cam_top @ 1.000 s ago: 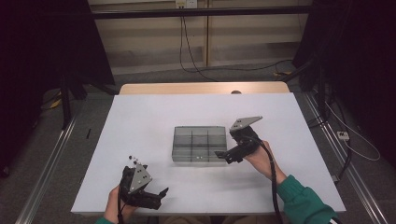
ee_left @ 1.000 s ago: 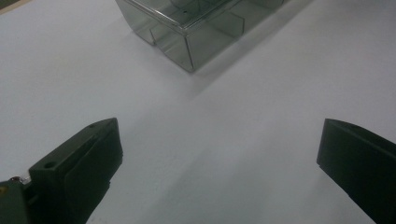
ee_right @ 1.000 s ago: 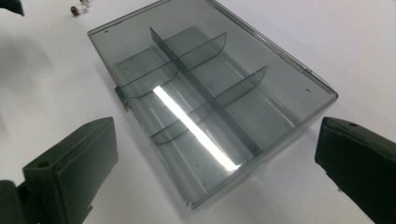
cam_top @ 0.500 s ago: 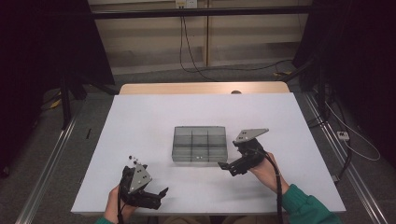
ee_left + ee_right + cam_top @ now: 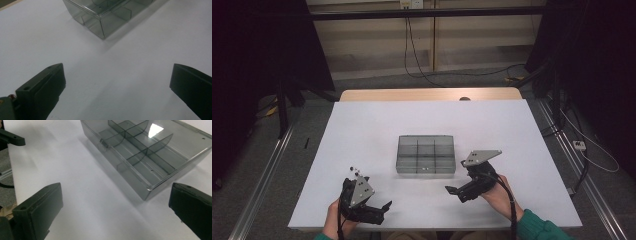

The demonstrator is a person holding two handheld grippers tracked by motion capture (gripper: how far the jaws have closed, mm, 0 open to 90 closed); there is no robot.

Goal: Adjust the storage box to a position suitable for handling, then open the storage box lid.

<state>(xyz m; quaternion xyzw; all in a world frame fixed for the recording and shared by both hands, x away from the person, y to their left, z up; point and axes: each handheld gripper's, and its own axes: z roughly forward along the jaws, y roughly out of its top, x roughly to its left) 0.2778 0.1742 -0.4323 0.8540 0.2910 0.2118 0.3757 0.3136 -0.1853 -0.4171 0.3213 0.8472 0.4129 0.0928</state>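
Resting low near the table's (image 5: pixel 362 140) front edge, left tongs (image 5: pixel 379 210) apart, right tongs (image 5: pixel 454 192) apart beside the divided clear box (image 5: pixel 426 154), both empty.

High view: room dim, upper left and right edges near black; white bench (image 5: pixel 377 145) is the brightest patch, evenly lit from above. Picture soft, slightly grainy. Left gripper view: greyish, dull light; box (image 5: pixel 105 15) casts a soft shadow towards lower right; fingers (image 5: pixel 42 87) at the bottom blurred. Right gripper view: white glare spot on the box (image 5: pixel 153 130) near top centre; faint shadow beside its near wall; fingers (image 5: pixel 37 210) out of focus.
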